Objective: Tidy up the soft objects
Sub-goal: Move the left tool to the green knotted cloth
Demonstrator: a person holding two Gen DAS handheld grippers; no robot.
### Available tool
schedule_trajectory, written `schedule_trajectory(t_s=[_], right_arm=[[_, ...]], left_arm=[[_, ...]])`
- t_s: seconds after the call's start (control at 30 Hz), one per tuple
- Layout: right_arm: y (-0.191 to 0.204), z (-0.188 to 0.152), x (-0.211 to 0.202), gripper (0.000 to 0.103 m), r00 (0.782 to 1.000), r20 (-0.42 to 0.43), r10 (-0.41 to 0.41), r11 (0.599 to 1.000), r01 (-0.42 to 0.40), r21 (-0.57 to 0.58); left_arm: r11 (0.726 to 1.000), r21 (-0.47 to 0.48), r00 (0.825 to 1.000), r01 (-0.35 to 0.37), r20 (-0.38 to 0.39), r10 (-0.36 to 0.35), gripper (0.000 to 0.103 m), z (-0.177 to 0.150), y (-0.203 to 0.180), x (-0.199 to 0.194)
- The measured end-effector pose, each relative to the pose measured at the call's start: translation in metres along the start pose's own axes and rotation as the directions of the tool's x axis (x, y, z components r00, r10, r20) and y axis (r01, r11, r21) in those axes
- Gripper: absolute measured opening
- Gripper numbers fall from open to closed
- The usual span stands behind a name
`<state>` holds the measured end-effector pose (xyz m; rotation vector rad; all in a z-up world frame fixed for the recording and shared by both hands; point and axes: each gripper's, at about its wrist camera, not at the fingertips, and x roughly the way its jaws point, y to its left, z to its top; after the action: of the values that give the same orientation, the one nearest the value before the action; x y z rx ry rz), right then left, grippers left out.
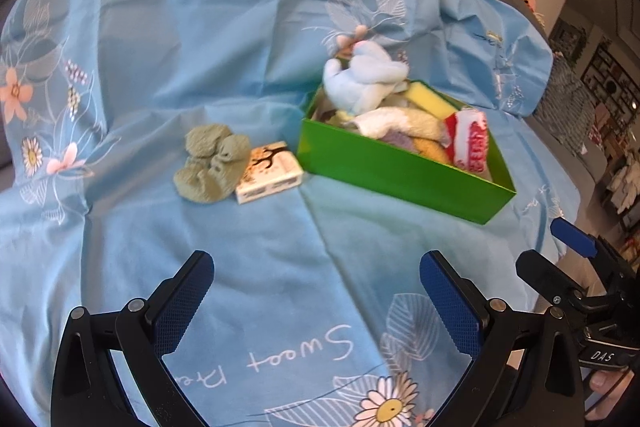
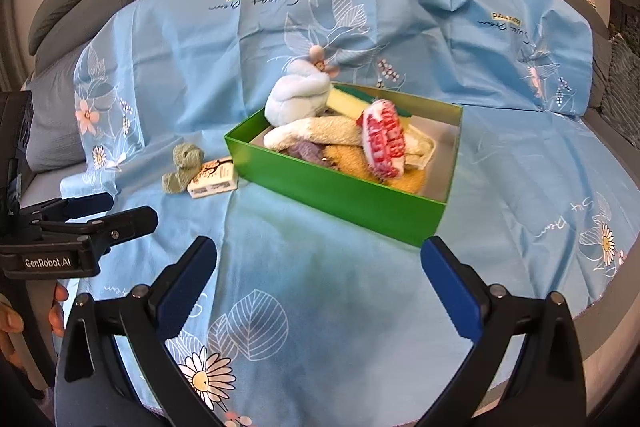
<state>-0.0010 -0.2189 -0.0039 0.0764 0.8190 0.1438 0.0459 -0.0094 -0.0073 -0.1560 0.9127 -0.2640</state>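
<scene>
Your green box [image 2: 340,187] brims with plush, towels and a sponge, a grey-green knit toy [image 1: 212,163] lies beside it, and both grippers' fingers [image 1: 450,307] are spread, holding nothing

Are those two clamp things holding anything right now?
No. The left gripper and right gripper are both open and empty above the blue sheet.

Soft items fill the box [image 2: 340,191]; packet [image 2: 213,177] left of it.
</scene>
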Motion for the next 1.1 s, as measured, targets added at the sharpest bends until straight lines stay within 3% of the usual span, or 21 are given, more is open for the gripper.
schedule_trajectory(t_s=[0.33, 0.63, 0.93, 1.1], right_arm=[[0.015, -0.002, 0.030, 0.102, 0.998, -0.047, 0.038, 0.999, -0.039, -0.015], [0.041, -0.010, 0.069, 0.102, 0.983, -0.122, 0.135, 0.987, -0.144, -0.065], [0.081, 0.000, 0.102, 0.101, 0.949, -0.135, 0.284, 0.949, -0.298, -0.102], [0.113, 0.020, 0.127, 0.092, 0.943, -0.135, 0.303, 0.932, -0.323, -0.162]], left_arm=[[0.998, -0.061, 0.999, -0.004, -0.044, 0.001, 0.103, -0.005, 0.031, 0.024], [0.992, -0.129, 0.999, 0.002, -0.047, -0.008, 0.103, -0.005, 0.064, 0.044], [0.978, -0.207, 1.000, -0.013, -0.006, 0.012, 0.103, 0.024, 0.111, 0.059], [0.970, -0.239, 0.998, 0.045, -0.032, -0.054, 0.102, 0.042, 0.129, 0.088]])
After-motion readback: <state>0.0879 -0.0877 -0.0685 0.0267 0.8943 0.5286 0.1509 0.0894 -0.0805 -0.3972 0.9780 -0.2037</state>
